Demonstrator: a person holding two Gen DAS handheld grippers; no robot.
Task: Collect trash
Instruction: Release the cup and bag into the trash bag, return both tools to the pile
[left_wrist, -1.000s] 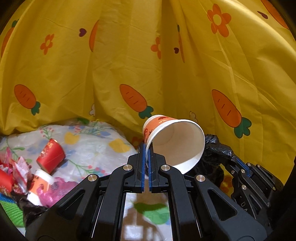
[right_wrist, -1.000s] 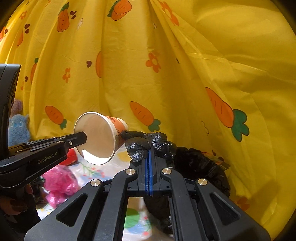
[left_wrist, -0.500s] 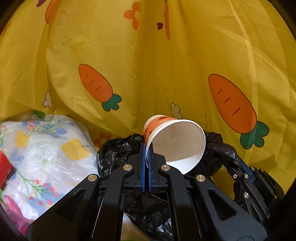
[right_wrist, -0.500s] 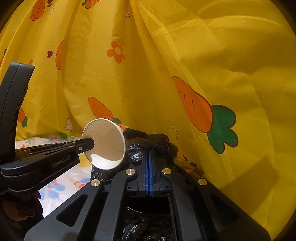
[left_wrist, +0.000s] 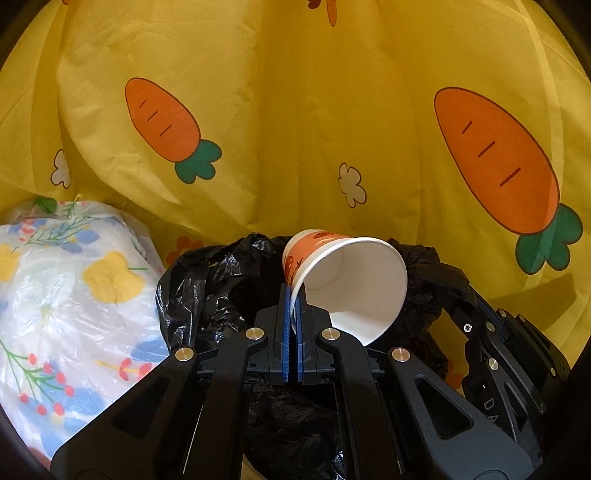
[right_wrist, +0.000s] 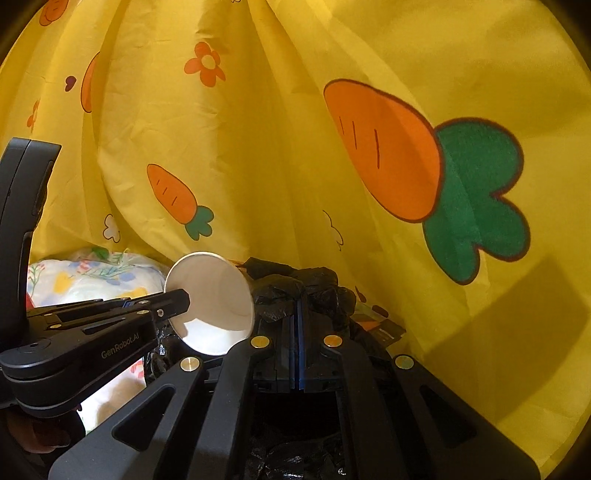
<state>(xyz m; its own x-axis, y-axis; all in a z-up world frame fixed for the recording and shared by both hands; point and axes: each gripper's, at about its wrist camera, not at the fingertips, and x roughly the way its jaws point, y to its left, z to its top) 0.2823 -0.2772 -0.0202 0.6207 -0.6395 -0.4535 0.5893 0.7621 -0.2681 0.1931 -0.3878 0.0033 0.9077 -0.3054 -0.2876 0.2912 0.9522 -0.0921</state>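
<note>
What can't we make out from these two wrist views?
- Inside of the black trash bag: left wrist view, hidden by the left tongs and the paper cup; right wrist view, too dark.
- The cup's print: left view shows only a sliver; right view shows just its white inside.
- Small dark items beside the bag: right view, too small to identify.
- The floor under the bag: hidden by both tongs' frames.

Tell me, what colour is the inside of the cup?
White inside the cup, orange outside. The left wrist view shows it best.
</note>
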